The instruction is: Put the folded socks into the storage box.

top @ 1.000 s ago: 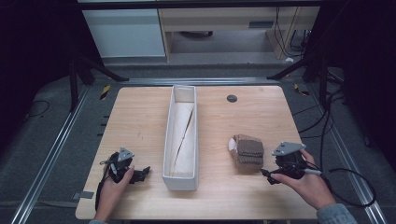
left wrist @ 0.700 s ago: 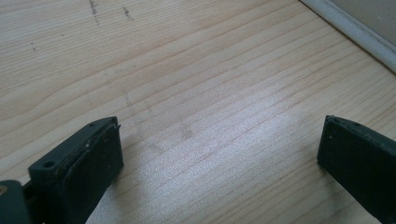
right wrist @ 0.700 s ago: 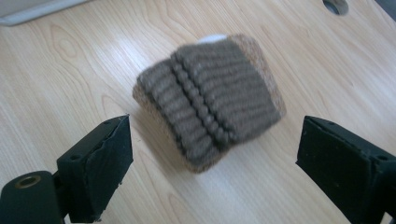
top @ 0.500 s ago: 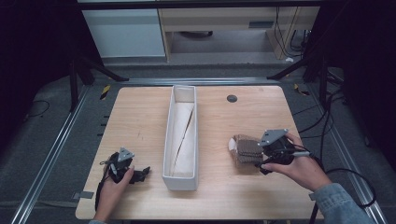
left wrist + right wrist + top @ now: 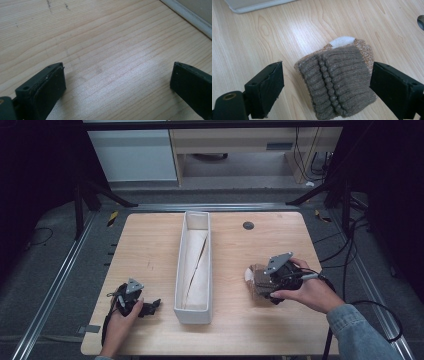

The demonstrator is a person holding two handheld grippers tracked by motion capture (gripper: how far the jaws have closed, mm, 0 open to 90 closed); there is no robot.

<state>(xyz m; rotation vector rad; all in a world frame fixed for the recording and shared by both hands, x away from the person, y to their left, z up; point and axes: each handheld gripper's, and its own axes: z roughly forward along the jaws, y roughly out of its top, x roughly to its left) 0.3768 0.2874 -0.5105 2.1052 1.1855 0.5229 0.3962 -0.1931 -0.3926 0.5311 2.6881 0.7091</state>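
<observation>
A folded brown ribbed sock bundle [image 5: 338, 81] with a white toe patch lies on the wooden table [image 5: 150, 245], right of the box. My right gripper [image 5: 327, 91] is open, one jaw on either side of the bundle without closing on it. The high view shows the same gripper [image 5: 265, 282] over the sock bundle [image 5: 255, 279], held by a hand in a denim sleeve. At the table's front left rests my left gripper [image 5: 150, 307], and the left gripper view has its open jaws [image 5: 117, 85] over bare wood.
A long, narrow white box [image 5: 195, 265] stands lengthwise in the middle of the table, with pale material inside. A small dark round spot [image 5: 248, 225] sits at the back right. Cables trail off the right edge.
My right gripper has moved left from beside the sock bundle to over it, jaws now around it. The left gripper has stayed put.
</observation>
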